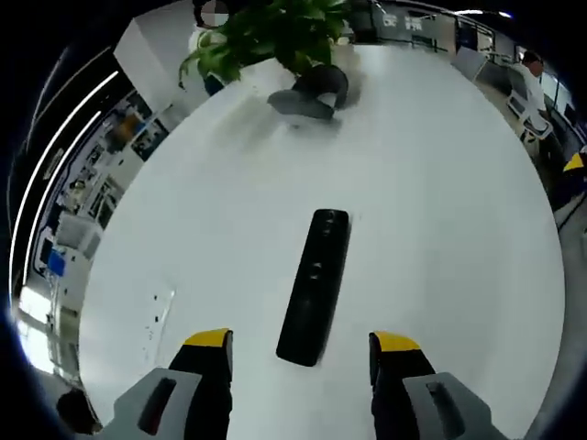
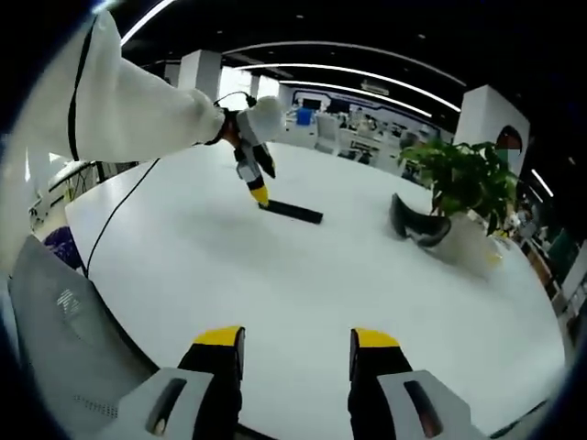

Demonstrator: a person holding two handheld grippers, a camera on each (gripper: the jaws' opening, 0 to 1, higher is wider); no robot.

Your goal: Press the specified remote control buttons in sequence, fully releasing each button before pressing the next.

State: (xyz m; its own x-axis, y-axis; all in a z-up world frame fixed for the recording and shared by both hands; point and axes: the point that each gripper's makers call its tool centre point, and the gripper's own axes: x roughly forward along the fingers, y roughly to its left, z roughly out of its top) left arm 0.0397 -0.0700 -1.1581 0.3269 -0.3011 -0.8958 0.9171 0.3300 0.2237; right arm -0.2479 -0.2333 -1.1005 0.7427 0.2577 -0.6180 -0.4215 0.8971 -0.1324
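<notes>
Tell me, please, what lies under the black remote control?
The remote control lies flat on the bare white table, between the open tips of the left gripper. Nothing else shows at its edges. The table surface directly beneath it is covered, so that spot cannot be seen.

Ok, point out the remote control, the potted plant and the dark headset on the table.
remote control (image 1: 315, 286), left gripper view, middle of its black body.
potted plant (image 2: 466, 176), right gripper view, on its green leaves.
dark headset (image 2: 417, 225), right gripper view, on its curved front shell.
</notes>
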